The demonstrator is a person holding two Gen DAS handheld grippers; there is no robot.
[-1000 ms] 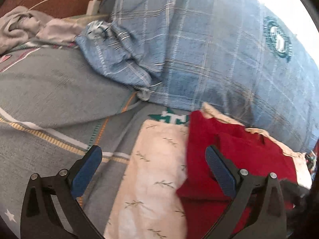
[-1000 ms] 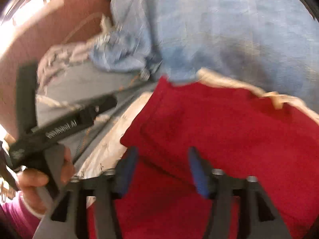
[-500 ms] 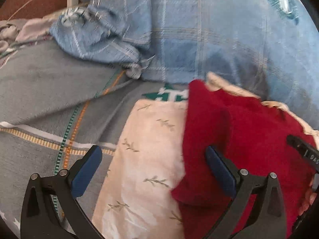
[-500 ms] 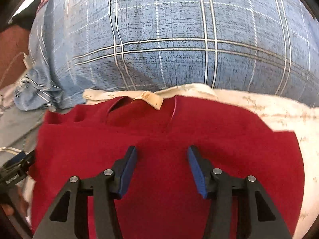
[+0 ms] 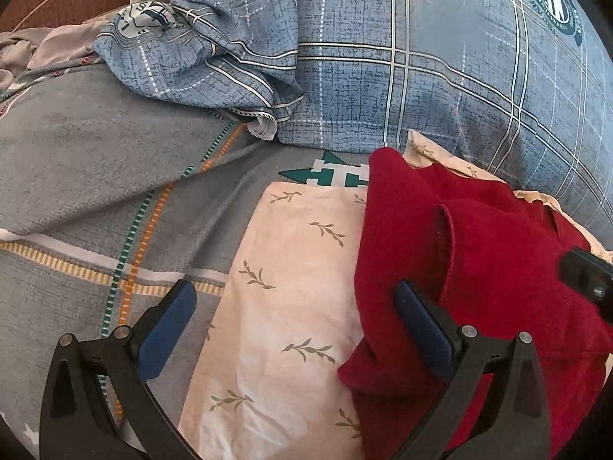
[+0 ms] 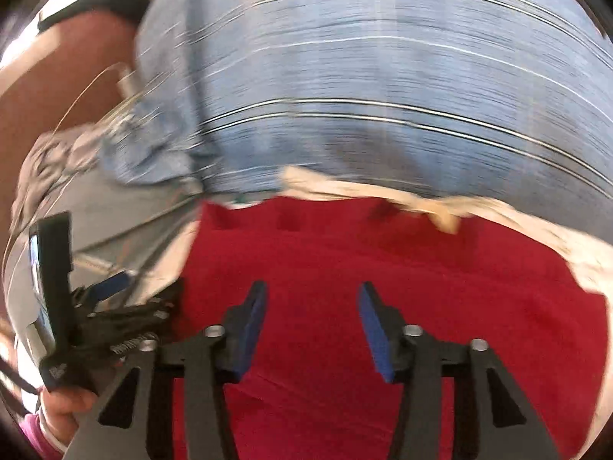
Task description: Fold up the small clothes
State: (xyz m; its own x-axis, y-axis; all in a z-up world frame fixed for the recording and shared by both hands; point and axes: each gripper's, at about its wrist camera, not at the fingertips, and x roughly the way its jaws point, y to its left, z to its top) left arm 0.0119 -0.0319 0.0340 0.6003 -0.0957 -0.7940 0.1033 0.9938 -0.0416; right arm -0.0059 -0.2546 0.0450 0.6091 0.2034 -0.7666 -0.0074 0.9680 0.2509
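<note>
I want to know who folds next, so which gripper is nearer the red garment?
Right. The right gripper hangs open directly over the red garment; the left gripper straddles its left edge, mostly over the cream cloth.

Garment point(image 5: 498, 268) atop leaf-print cloth point(image 5: 283, 306), pillow point(image 5: 421, 57) behind, bedsheet point(image 5: 95, 191) to the left.

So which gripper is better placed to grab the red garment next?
Probably the left gripper: open, one finger at the red garment's free edge. The right gripper, also open, faces flat mid-cloth.
</note>
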